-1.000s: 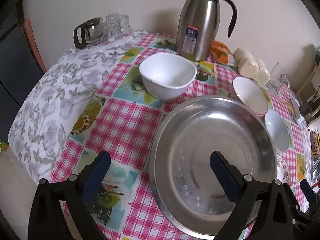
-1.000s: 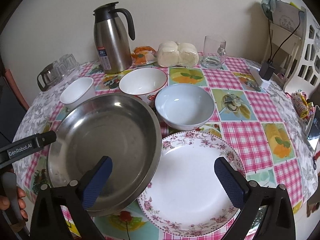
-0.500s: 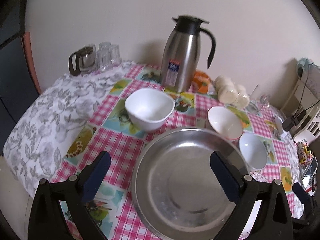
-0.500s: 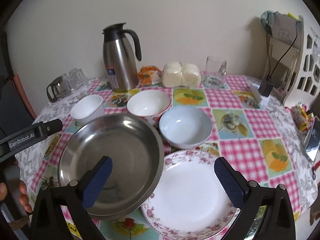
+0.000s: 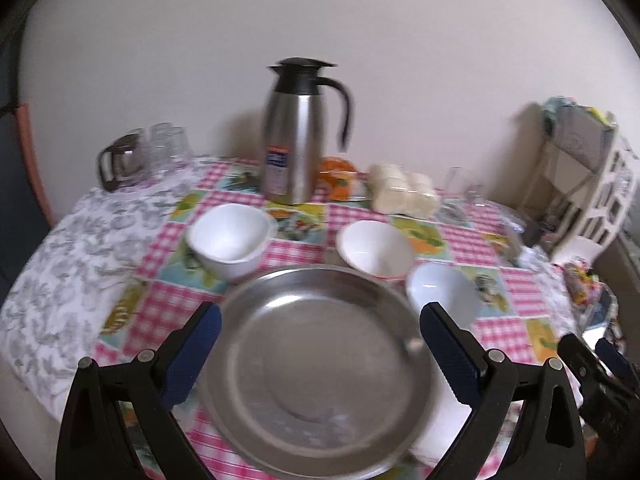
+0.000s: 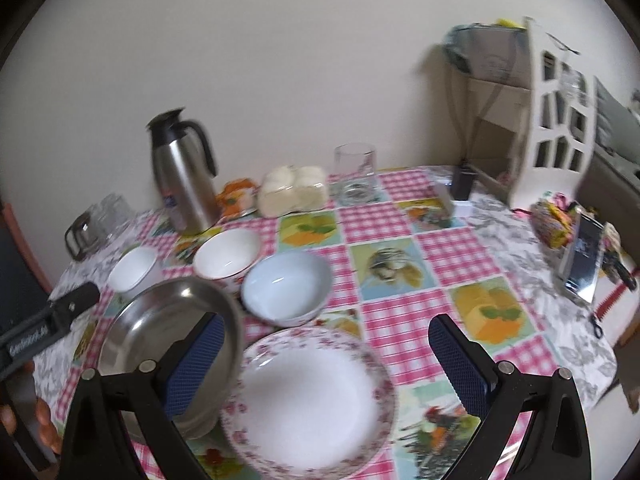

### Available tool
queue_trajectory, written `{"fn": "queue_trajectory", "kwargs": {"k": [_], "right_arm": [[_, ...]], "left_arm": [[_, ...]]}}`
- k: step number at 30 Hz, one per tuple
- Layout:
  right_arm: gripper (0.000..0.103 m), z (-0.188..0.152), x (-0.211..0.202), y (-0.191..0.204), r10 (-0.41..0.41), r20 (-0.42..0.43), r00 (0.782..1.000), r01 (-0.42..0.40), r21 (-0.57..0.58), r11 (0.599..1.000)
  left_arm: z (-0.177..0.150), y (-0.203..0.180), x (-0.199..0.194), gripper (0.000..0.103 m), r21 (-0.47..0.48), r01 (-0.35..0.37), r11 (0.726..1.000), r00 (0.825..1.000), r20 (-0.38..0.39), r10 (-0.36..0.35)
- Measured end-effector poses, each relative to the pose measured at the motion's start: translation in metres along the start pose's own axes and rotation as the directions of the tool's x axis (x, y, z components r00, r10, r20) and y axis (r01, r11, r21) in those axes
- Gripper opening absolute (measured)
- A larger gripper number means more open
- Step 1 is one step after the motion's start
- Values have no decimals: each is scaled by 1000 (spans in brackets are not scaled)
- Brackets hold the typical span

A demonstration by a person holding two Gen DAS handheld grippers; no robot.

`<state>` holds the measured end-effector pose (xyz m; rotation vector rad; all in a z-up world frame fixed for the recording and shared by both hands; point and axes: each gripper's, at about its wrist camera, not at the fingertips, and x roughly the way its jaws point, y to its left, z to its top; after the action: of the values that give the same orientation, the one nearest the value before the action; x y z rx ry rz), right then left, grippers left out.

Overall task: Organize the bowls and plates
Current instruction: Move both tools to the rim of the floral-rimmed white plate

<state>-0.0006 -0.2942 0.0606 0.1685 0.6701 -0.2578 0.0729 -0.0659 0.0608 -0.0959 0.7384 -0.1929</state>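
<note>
While both tongs hang above the tabletop (image 6: pixel 460 248), we note each pair spread wide and grasping nothing. Below and between the fingers of the left tongs (image 5: pixel 320 352) lies the steel basin (image 5: pixel 316 372). Below the right tongs (image 6: pixel 326 364) sits the floral plate (image 6: pixel 308 400), its left rim just beside the basin; whether they touch, we cannot tell. Ahead of the left tongs stand three bowls: white bowl (image 5: pixel 228 240) to the left, red-rimmed bowl (image 5: pixel 374 248) ahead, pale blue bowl (image 5: pixel 442 294) to the right. Farther ahead stands a steel thermos jug (image 5: pixel 294 136).
</note>
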Motion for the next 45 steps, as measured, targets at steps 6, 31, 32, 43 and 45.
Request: {"fn": "queue_trajectory", "kwargs": {"k": [6,31,32,43,45], "right_arm": [[103,1,-17,-45,-62,27,998,59,88,994],[96,-31,23,-117,-31,-164,986,70,237,969],[95,-32,25,-117,-26,-185,982,71,239,969],[74,-58,71,-112,94,-319,943,-3,275,961],[68,-62,77,-109,110,-336,936,-14,277,961]], "left_arm": [[-12,-42,-2,101,48,104,993,994,-20,-103],[-79,-123,29,101,31,208,978,918,-353,-184],[-81,-124,30,99,31,208,978,915,-359,-183],[-96,-108,50,85,-79,143,987,888,-430,-163],[-98,-101,52,85,-108,126,986,887,-433,-161]]}}
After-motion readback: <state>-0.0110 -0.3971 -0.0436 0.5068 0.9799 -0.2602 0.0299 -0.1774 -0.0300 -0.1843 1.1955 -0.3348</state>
